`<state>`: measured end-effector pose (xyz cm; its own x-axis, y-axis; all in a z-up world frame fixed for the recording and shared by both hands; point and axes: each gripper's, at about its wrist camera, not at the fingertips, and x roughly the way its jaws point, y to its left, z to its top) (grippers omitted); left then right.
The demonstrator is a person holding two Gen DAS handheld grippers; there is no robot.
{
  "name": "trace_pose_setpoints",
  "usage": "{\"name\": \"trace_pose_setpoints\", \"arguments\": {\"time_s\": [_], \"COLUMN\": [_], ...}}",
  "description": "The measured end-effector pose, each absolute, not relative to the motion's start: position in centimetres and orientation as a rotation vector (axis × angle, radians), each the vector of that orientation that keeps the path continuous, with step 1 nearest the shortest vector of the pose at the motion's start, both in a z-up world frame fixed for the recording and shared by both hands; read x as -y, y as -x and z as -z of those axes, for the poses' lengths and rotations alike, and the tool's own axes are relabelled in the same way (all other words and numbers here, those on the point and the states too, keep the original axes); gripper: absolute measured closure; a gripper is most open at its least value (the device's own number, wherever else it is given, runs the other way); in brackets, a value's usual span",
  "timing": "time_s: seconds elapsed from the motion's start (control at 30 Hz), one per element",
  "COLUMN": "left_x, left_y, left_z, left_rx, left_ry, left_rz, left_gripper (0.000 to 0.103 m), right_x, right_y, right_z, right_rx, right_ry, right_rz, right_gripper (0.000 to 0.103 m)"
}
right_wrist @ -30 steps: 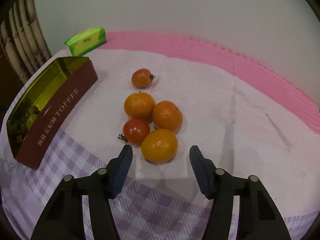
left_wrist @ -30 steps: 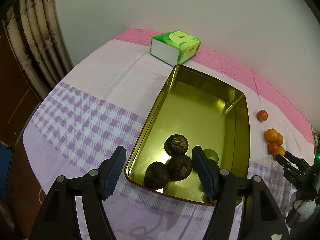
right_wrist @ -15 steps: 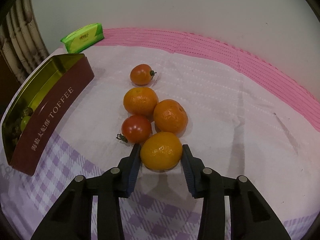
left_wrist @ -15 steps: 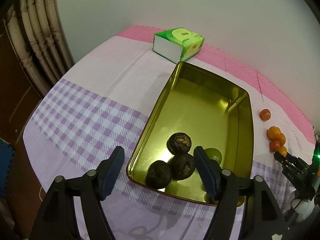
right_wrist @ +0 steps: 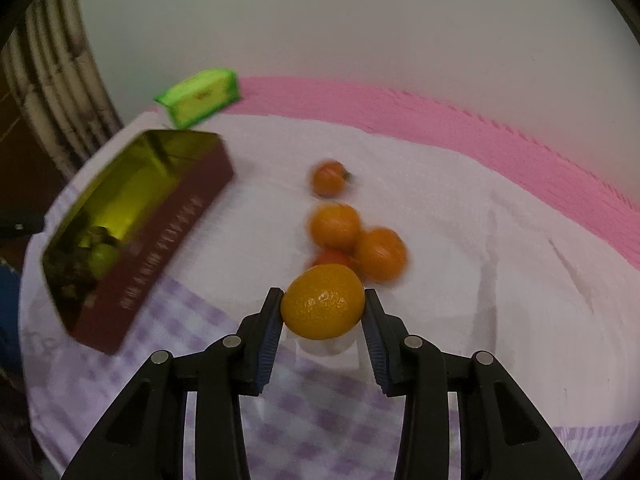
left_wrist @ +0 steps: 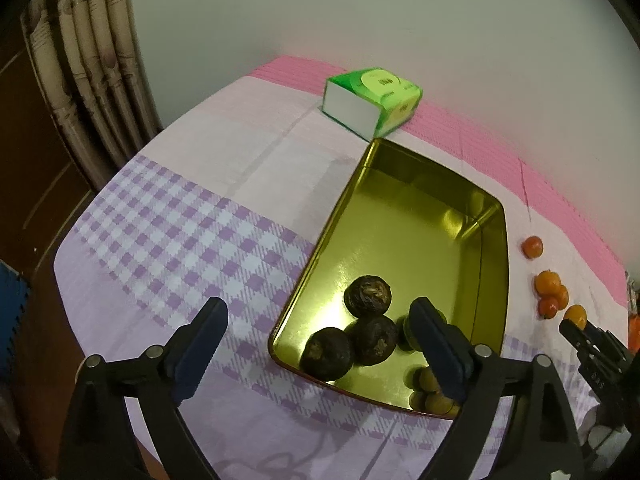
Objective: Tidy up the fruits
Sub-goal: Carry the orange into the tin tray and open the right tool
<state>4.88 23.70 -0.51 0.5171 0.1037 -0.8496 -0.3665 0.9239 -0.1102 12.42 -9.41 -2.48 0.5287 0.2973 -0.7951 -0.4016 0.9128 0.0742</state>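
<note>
A round yellow-orange citrus fruit point(right_wrist: 323, 301) sits clamped between the two blue-padded fingers of the right gripper point(right_wrist: 324, 312), both pads pressing its sides; the jaws have just been closing onto it. In the right wrist view it lies at the centre, just above the purple-checked part of the tablecloth point(right_wrist: 320, 408), with a pale shadow under it.

Close behind it, toward 12 o'clock, a small red tomato point(right_wrist: 332, 258) peeks out, flanked by two orange mandarins point(right_wrist: 335, 226) that touch each other. Farther along the same line sits a lone reddish-orange tomato with a green stem point(right_wrist: 329, 178), apart from the cluster. This view is blurred.

At 9 to 10 o'clock stands a rectangular tin box, maroon outside and gold inside point(right_wrist: 160, 216), with pale lettering on its side — too smeared to read. A green tissue packet point(right_wrist: 200, 98) lies beyond it near the pink border of the cloth.

In the left wrist view, the left gripper point(left_wrist: 316, 340) hangs released with nothing between its fingers; its jaws have just been opening wide. Three dark brown wrinkled round fruits point(left_wrist: 367, 295) are grouped at the tin's near end, with small greenish fruits point(left_wrist: 430, 380) partly hidden by the right-hand finger.
</note>
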Motion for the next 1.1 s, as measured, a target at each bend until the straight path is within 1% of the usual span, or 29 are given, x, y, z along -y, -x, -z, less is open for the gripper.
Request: {"name": "trace_pose_setpoints", "arguments": {"time_s": [0.27,0.53,0.77,1.1], "left_x": [-25.9,-28.8,-29.4,-29.9], "left_y": [-2.9,0.1,0.4,0.2], "left_z": [-0.9,-1.1,-1.3,-0.2], "left_rx": [-0.958,-0.966,-0.962,-0.992], "left_ry": [0.329,0.364,0.383,0.417], "left_rz": [-0.342,-0.388,-0.397,-0.413], "left_gripper": [0.013,0.013,0.012,0.012], "right_x": [1.8,-5.3,-7.7,-8.2], "right_y": [-10.5,-7.9,-7.4,-7.6], "right_z": [0.2,1.2,3.0,4.4], "right_rx": [-0.878,-0.905,-0.945,-0.974], "right_ry": [0.157,0.259,0.312,0.335], "right_rz": [-0.609,-0.745,-0.765,-0.754], "right_gripper": [0.063,0.063,0.063,0.063]}}
